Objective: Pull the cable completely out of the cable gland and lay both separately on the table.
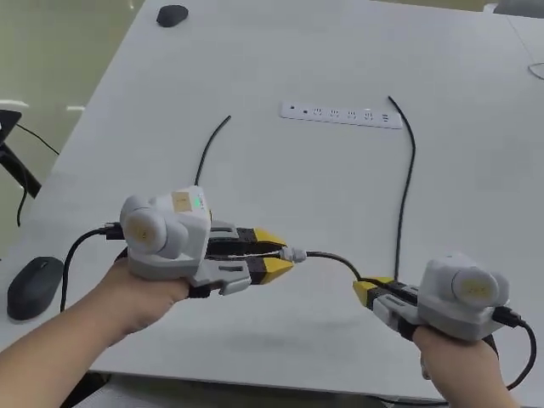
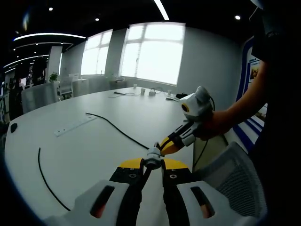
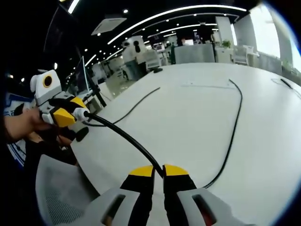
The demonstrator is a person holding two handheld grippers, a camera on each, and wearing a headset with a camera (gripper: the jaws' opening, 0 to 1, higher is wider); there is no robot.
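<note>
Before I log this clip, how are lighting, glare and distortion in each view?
Head view: even light, sharp, faint shadow on the table below the left hand-held gripper. Left gripper view: windows blown out, cable gland crisp, fisheye bends the table edge. Right gripper view: dim ceiling, cable sharp, strong fisheye curve.

Swallowed by the jaws
The cable gland [image 1: 293, 253] sits mostly buried between the left jaws; the cable [image 3: 127, 136] vanishes inside the right jaws.

Nothing readable is showing up. The long white power strip [image 1: 340, 115] is carrying tiny marks, the left gripper [image 1: 285, 253] is wearing a small tan sticker [image 1: 181, 201], and the blue wall poster [image 2: 252, 70] is showing print, all too blurry.
</note>
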